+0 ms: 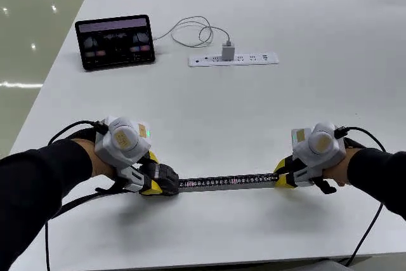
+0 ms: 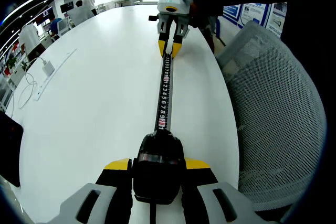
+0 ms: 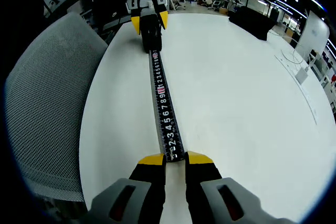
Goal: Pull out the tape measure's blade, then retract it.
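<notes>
At the near edge of the white counter [image 1: 254, 11], the tape measure [image 1: 190, 183] lies stretched from side to side in front of the person. The left gripper [image 1: 154, 172] is closed around the black case [image 2: 157, 166], with one yellow-tipped jaw on each side of it, as the left gripper view shows. The right gripper [image 1: 282, 174] has its jaws narrow and pinches the free end of the blade [image 3: 163, 103]. Whether it holds the end hook itself or the blade just behind it I cannot tell, because the jaws cover this part.

The blade runs straight between the two grippers, low over the counter and perhaps resting on it. The numbers face up, and the lowest numbers are at the right gripper. In my judgement the pulling out is done or nearly done, and the retracting is what remains.

The relation that matters is this: the long axis of the blade points directly from the right gripper to the mouth of the case, and both grippers lie on that same line. To retract, the right gripper should travel along this line toward the case and not sideways, otherwise the blade can bend or twist.

A tablet [image 1: 115, 41] and a power strip [image 1: 233, 59] stand well apart at the far side.
</notes>
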`<state>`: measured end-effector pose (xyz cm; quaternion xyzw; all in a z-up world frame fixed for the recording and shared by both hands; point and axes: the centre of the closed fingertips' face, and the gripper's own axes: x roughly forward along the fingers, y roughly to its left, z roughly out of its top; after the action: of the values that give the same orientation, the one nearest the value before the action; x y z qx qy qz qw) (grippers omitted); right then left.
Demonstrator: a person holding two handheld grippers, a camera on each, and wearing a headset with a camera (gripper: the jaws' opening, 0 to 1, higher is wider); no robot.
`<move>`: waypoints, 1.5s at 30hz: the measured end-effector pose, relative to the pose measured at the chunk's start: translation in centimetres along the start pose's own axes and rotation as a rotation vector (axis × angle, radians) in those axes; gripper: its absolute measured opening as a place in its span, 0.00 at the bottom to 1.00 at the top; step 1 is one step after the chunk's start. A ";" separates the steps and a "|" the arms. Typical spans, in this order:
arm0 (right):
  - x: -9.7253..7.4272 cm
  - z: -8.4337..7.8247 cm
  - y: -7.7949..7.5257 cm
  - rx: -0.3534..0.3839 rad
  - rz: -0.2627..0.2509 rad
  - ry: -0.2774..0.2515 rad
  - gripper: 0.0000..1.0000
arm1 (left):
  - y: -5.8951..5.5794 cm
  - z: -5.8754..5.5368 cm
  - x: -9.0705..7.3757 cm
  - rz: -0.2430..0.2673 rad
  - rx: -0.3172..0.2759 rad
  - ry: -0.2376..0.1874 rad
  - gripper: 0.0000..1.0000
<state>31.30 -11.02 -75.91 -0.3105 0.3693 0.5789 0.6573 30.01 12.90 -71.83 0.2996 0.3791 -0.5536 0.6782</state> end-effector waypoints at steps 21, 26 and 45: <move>-1.0 -1.6 -0.5 0.015 -0.010 0.015 0.08 | 0.1 0.1 0.1 -0.005 -0.002 -0.004 0.32; -1.3 -2.0 -0.6 0.016 -0.013 0.021 0.08 | 0.1 0.1 0.1 -0.004 -0.002 -0.005 0.32; -1.4 -2.0 -0.3 0.026 -0.011 0.026 0.09 | 0.1 0.1 0.1 -0.003 0.004 -0.008 0.32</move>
<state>31.29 -13.45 -75.77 -0.3115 0.3838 0.5662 0.6596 30.13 12.80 -71.83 0.2984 0.3758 -0.5566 0.6782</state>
